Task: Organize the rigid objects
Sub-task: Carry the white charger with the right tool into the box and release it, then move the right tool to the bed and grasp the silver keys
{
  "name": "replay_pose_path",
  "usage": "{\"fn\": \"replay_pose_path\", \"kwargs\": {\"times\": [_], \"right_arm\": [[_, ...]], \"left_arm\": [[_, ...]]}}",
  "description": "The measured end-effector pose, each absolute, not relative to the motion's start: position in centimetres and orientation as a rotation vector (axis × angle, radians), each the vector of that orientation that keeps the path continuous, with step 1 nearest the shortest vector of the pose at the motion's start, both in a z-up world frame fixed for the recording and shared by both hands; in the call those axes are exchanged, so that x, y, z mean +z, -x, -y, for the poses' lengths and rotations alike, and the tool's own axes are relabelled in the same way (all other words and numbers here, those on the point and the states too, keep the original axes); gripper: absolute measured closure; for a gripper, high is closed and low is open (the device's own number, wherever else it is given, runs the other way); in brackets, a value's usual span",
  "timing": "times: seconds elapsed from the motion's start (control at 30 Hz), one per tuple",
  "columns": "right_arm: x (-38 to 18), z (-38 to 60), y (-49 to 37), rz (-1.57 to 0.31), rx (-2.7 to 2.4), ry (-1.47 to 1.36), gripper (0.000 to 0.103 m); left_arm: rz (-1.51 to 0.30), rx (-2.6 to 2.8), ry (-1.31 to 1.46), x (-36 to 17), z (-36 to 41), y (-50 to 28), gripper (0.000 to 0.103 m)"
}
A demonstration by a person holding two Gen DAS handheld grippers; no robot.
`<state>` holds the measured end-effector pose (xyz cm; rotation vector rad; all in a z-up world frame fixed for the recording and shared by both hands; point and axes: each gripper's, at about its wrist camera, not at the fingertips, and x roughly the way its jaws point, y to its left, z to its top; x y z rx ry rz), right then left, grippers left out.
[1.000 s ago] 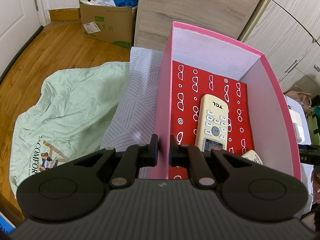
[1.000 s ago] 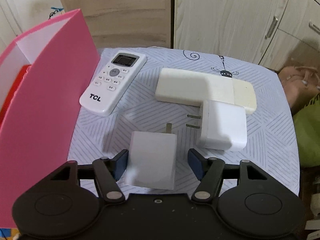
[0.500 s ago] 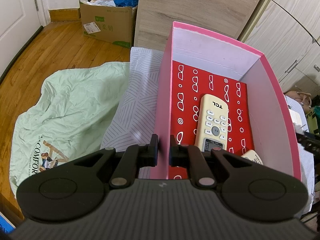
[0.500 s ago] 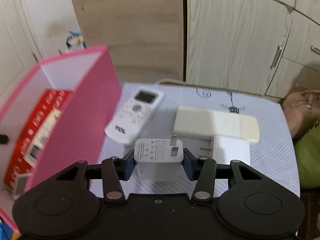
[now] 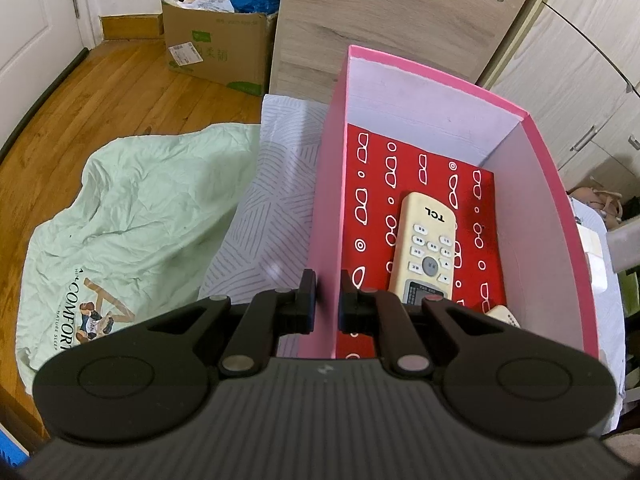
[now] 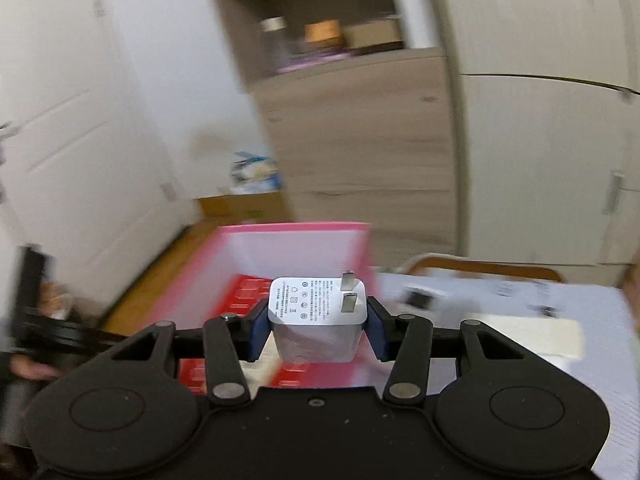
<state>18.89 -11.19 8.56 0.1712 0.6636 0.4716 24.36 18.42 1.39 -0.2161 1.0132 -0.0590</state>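
Observation:
My left gripper (image 5: pixel 327 300) is shut on the left wall of the pink box (image 5: pixel 328 216). The box has a red patterned floor and holds a cream TCL remote (image 5: pixel 426 246); a second cream item (image 5: pixel 503 315) shows at its near right corner. My right gripper (image 6: pixel 318 326) is shut on a white plug charger (image 6: pixel 318 320), prongs up, and holds it in the air over the near end of the pink box (image 6: pixel 296 246). The right wrist view is blurred by motion.
A pale green cloth (image 5: pixel 132 216) lies on the wooden floor to the left of the striped table cover (image 5: pixel 272 216). A cardboard box (image 5: pixel 216 52) stands by the wardrobe. A cream flat block (image 6: pixel 524 334) and a white remote (image 6: pixel 420 298) lie on the table right of the box.
My right gripper closed on the white charger, lifted it off the table and swung it left over the pink box. My left gripper has held still on the box wall.

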Motion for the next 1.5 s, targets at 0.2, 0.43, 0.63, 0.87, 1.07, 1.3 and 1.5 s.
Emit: {"fn": "replay_pose_path", "kwargs": {"times": [0.2, 0.43, 0.63, 0.87, 1.07, 1.3, 1.5], "right_arm": [[6.7, 4.3, -24.1, -0.879, 0.633, -0.245, 0.049], [1.2, 0.0, -30.2, -1.092, 0.581, -0.298, 0.049], [-0.4, -1.7, -31.8, -1.149, 0.527, -0.328, 0.049], [-0.3, -2.7, -33.0, -1.126, 0.436, -0.346, 0.048], [0.5, -1.7, -32.8, -1.104, 0.460, -0.392, 0.041], [4.5, -0.3, -30.3, -0.912, 0.506, -0.253, 0.040], [6.6, 2.2, -26.9, -0.883, 0.550, -0.051, 0.040]], "left_arm": [[-1.009, -0.080, 0.216, 1.4, -18.7, -24.2, 0.094], [-1.004, -0.088, 0.212, 1.3, -18.8, -24.2, 0.094], [-1.001, -0.107, 0.217, 1.2, -19.2, -24.1, 0.093], [-1.002, -0.113, 0.207, 1.1, -19.0, -24.2, 0.093], [-1.001, -0.117, 0.211, 1.1, -19.2, -24.2, 0.093], [-1.002, -0.118, 0.211, 1.1, -19.3, -24.2, 0.093], [-1.004, -0.113, 0.213, 1.1, -19.2, -24.2, 0.093]]}}
